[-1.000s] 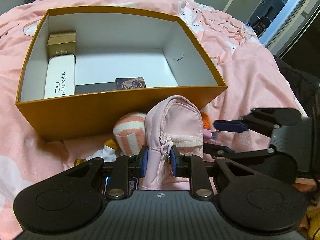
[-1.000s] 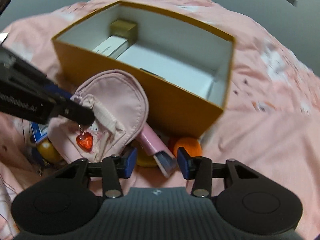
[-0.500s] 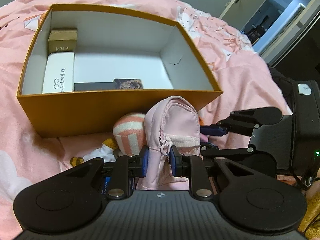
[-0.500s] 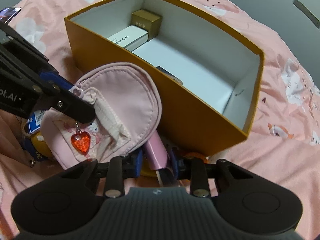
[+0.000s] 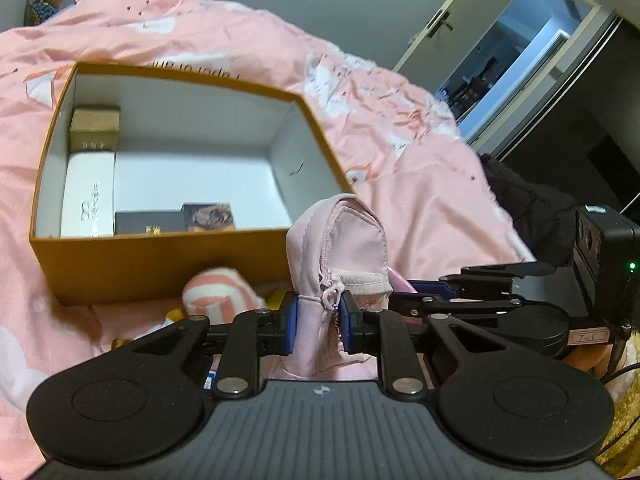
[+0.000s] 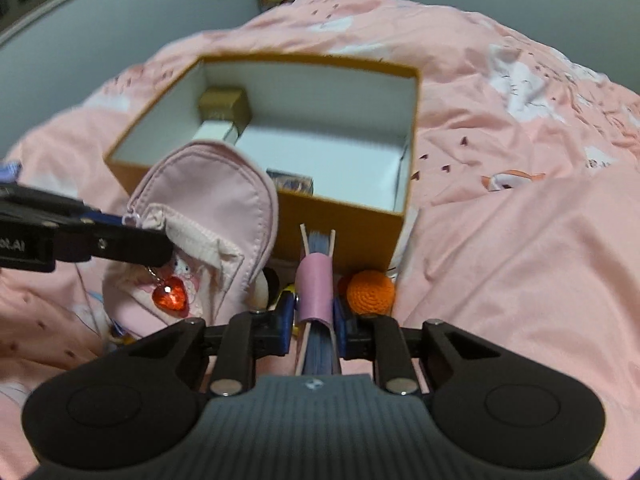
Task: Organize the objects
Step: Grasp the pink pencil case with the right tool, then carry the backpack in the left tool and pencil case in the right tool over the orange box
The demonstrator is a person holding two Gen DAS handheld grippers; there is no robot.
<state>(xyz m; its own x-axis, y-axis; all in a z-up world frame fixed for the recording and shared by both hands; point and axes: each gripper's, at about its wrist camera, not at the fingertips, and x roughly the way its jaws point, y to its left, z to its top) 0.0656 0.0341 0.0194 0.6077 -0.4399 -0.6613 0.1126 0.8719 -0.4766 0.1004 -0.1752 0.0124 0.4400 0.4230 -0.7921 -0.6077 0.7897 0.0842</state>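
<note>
Covering the whole bed, a pink duvet (image 5: 420,168) carries the orange box (image 5: 160,264), with a doorway (image 5: 520,52) at two o'clock. The left tongs (image 5: 319,322) stay clenched on the pink pouch (image 5: 344,248), now lifted against the box's front wall. The right tongs (image 6: 313,322), open a second ago, now pinch the pink notebook (image 6: 316,288).

My matt black plastic left gripper (image 5: 319,323) clamps the smooth pink cloth pouch (image 5: 340,236), its heart charm (image 6: 170,295) glossy red, beside the matt orange cardboard box (image 5: 160,264) on wrinkled cloth bedding (image 5: 420,184).
</note>
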